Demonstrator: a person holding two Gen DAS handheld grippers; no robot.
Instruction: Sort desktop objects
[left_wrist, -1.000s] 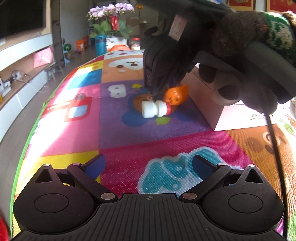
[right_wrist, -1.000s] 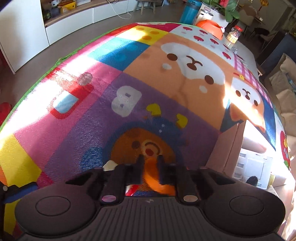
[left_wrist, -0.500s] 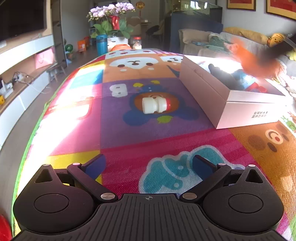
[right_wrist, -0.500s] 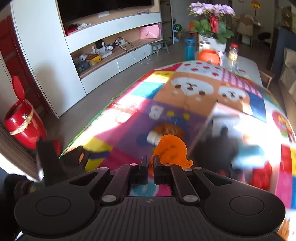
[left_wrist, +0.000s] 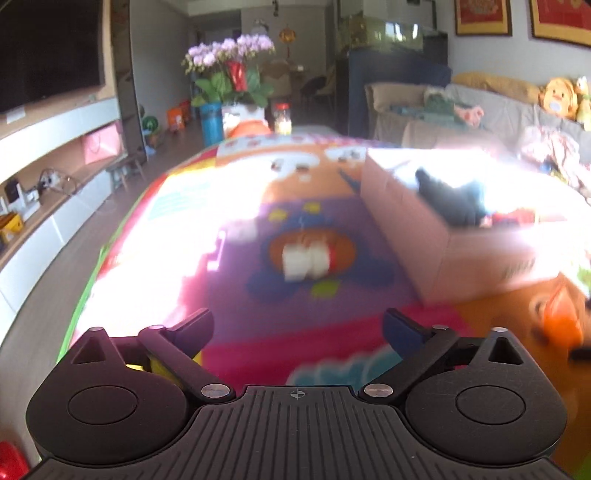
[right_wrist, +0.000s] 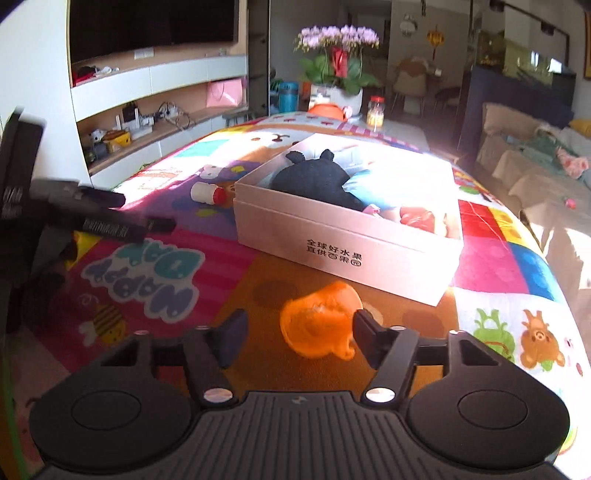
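An orange plastic toy (right_wrist: 319, 323) sits between the spread fingers of my right gripper (right_wrist: 297, 334), in front of the white cardboard box (right_wrist: 332, 240); whether it rests on the mat or is in the air I cannot tell. It shows blurred at the right edge of the left wrist view (left_wrist: 563, 321). The box holds a black plush toy (right_wrist: 314, 177) and red and blue items. A small white bottle with a red cap (left_wrist: 306, 260) lies on the mat left of the box, also in the right wrist view (right_wrist: 207, 193). My left gripper (left_wrist: 297, 328) is open and empty, short of the bottle.
The colourful play mat (right_wrist: 147, 280) covers the surface. At its far end stand a flower pot (right_wrist: 338, 74), a blue tumbler (right_wrist: 287, 96), a glass jar (right_wrist: 375, 110) and an orange bowl (right_wrist: 327, 109). A sofa (right_wrist: 528, 162) lies to the right, shelving to the left.
My right gripper carried the orange toy away from the bottle to the front of the box, then opened; the toy is out of its grip. The left view has gone blurry from motion.
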